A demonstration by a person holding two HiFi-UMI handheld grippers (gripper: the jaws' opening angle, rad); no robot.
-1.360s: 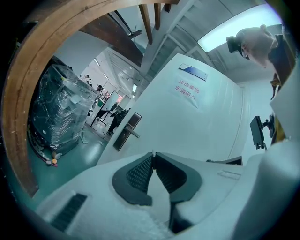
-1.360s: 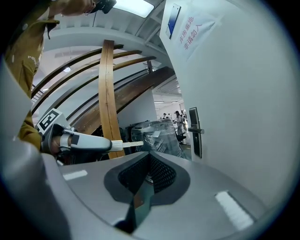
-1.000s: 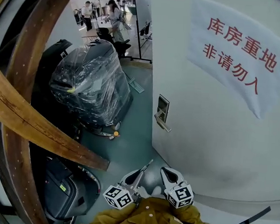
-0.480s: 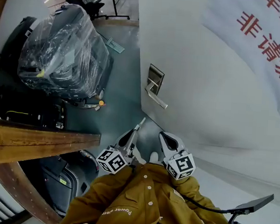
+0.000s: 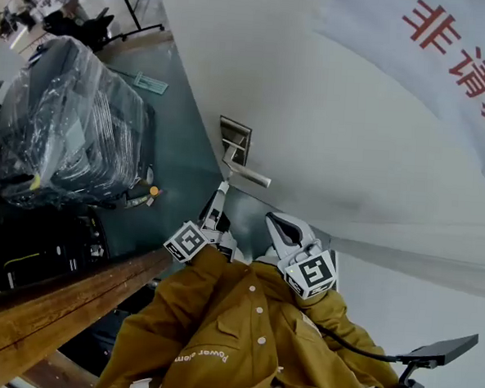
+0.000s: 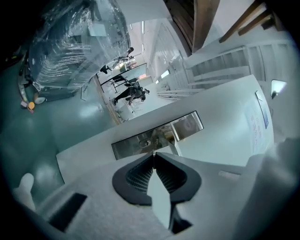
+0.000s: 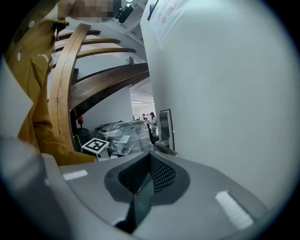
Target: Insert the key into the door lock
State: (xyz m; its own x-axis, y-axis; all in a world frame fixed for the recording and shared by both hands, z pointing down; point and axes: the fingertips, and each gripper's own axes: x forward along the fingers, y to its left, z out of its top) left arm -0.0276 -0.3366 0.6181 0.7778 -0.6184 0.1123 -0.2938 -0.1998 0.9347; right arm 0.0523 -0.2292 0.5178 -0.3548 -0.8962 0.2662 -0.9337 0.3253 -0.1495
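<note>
The left gripper (image 6: 153, 155) has its jaws pressed onto a thin metal sliver, which I take for the key (image 6: 153, 151). Its blade sticks out straight along the jaws toward the steel lock plate (image 6: 131, 144) on the white door (image 6: 220, 140). The keyhole (image 6: 146, 142) lies just ahead of the tip and a little to its left in the left gripper view (near, but not touching), so this hand is the nearer one. The right gripper (image 7: 150, 155) hangs beside the door, jaws pressed together on nothing.
</note>
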